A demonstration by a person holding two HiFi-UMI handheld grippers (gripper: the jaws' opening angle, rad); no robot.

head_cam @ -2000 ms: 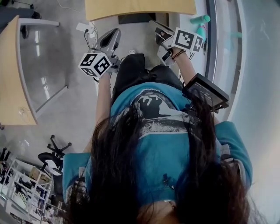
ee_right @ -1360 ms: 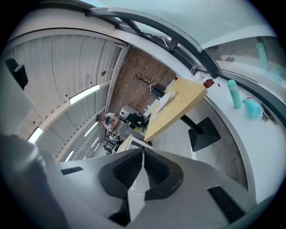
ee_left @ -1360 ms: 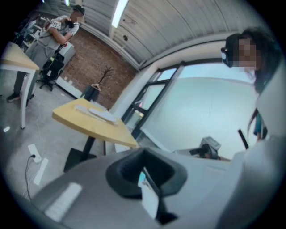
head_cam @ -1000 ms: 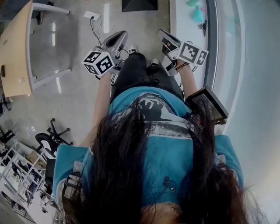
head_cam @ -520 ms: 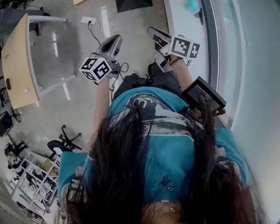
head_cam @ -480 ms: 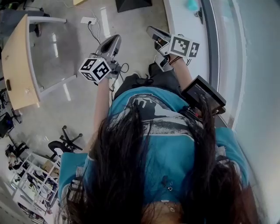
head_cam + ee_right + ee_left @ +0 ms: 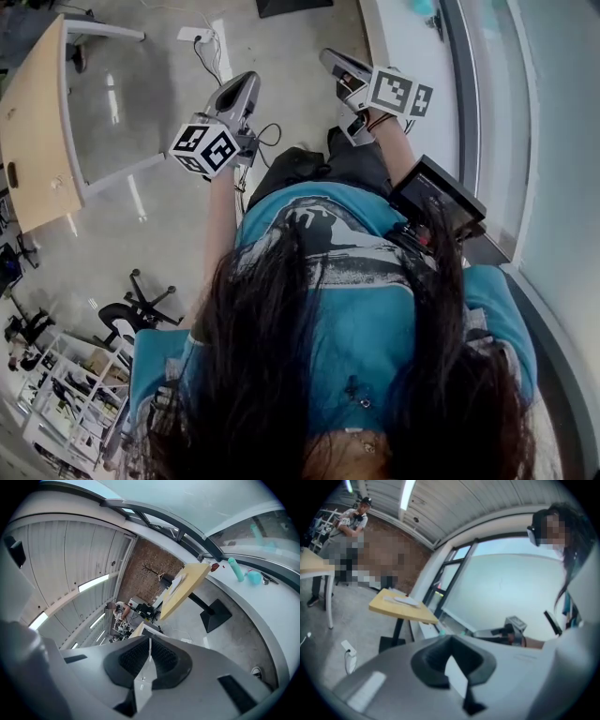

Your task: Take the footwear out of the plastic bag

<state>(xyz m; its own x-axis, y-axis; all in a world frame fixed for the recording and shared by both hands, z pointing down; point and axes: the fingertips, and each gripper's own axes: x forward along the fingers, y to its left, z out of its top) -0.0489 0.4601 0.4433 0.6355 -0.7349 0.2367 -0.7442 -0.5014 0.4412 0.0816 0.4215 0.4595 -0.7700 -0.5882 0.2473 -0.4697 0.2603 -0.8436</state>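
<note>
Left gripper (image 7: pixel 452 662) and right gripper (image 7: pixel 150 656), jaws pressed together on nothing, were held out over the floor (image 7: pixel 169 216); neither bag nor footwear appeared in any view, so the bag should probably be located first, and the jaws parted before reaching.

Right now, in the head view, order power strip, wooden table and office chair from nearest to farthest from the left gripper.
From the left gripper:
1. power strip, floor ahead.
2. wooden table, far left.
3. office chair, lower left.
</note>
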